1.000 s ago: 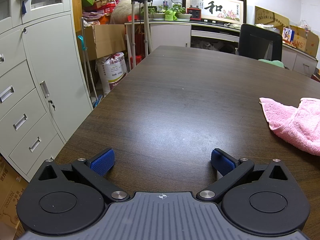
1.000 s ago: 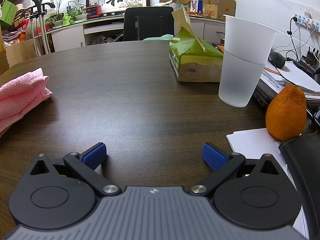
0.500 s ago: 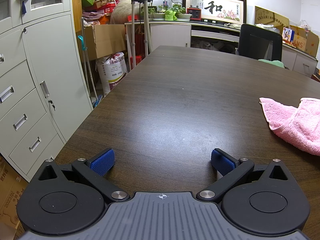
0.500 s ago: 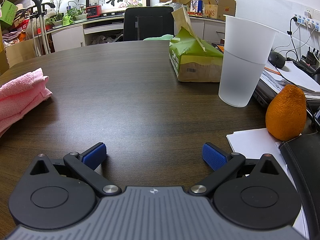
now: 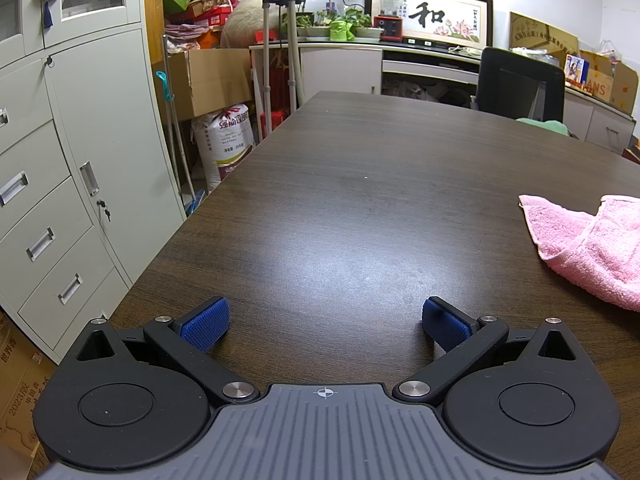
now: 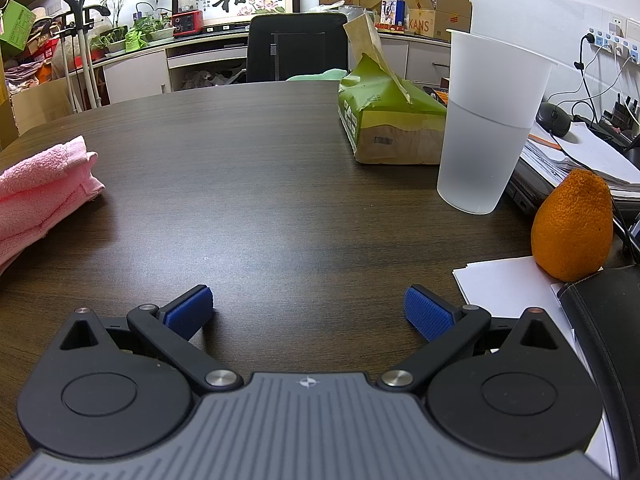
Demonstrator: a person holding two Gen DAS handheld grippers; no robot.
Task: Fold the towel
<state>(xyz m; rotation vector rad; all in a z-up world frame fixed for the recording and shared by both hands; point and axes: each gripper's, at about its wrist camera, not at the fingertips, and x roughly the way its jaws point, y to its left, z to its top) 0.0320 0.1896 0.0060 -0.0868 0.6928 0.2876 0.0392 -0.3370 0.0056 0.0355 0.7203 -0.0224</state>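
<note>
Lying rumpled on the dark table [image 5: 340, 200]: the pink towel [image 5: 592, 248], between the two grippers, at the right edge of the left wrist view and the left edge of the right wrist view [image 6: 40, 188]. Showing one free corner pointing away toward the table's far end, a fold bunching up beside it. Not yet being touched by either tool.

Hovering low over bare wood, well apart from the cloth: the left gripper [image 5: 325, 322], blue pads spread wide, nothing between them. Doing likewise on the other side: the right gripper [image 6: 307, 311], jaws standing fully parted and empty. Probably being held apart like this in readiness to close on two towel edges, one from each flank, so judging the task as barely begun.

Crowding the right-hand side: a frosted plastic cup [image 6: 488, 120], a green paper bag [image 6: 384, 120] behind it, an orange fruit [image 6: 572, 228] sitting on white papers [image 6: 504, 284]. Likely leaving the middle of the table as the only working room for spreading and folding, and calling for care with any rightward swing near the cup.
</note>
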